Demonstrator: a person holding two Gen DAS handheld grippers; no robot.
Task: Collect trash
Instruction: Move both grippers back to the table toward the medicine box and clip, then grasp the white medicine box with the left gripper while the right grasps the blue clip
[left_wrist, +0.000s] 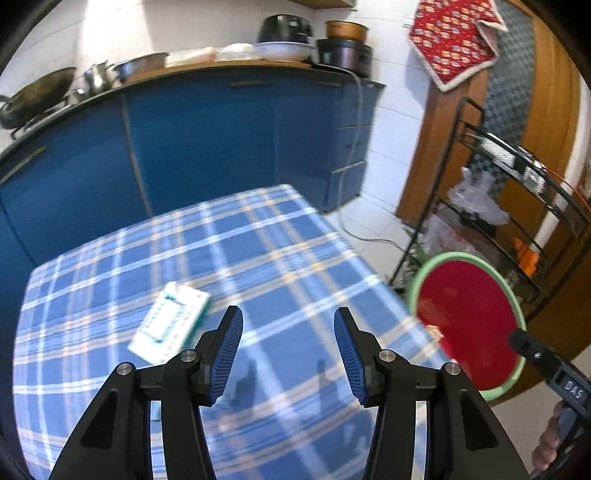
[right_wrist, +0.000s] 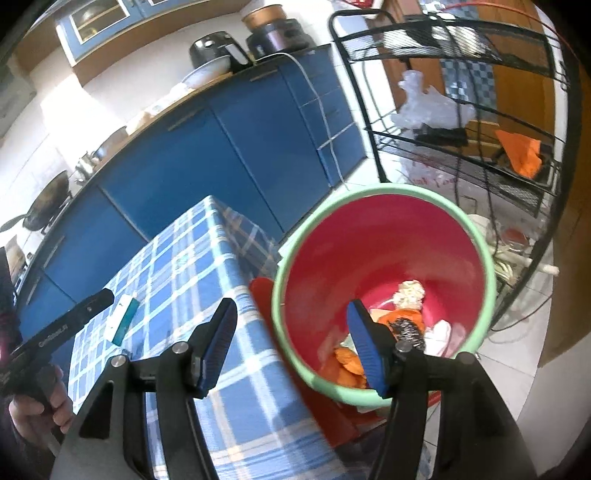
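Blue-checked cloth (left_wrist: 229, 258) covers the surface. A white-and-teal carton (left_wrist: 170, 323) lies flat on it, just left of the left gripper (left_wrist: 288, 354), whose jaws are spread with nothing between them. The right gripper (right_wrist: 291, 347) hangs over the surface edge and the red bin (right_wrist: 384, 258), jaws likewise spread and empty. The green-rimmed bin stands beside the surface and holds orange scraps (right_wrist: 347, 365) and crumpled paper (right_wrist: 408, 291).
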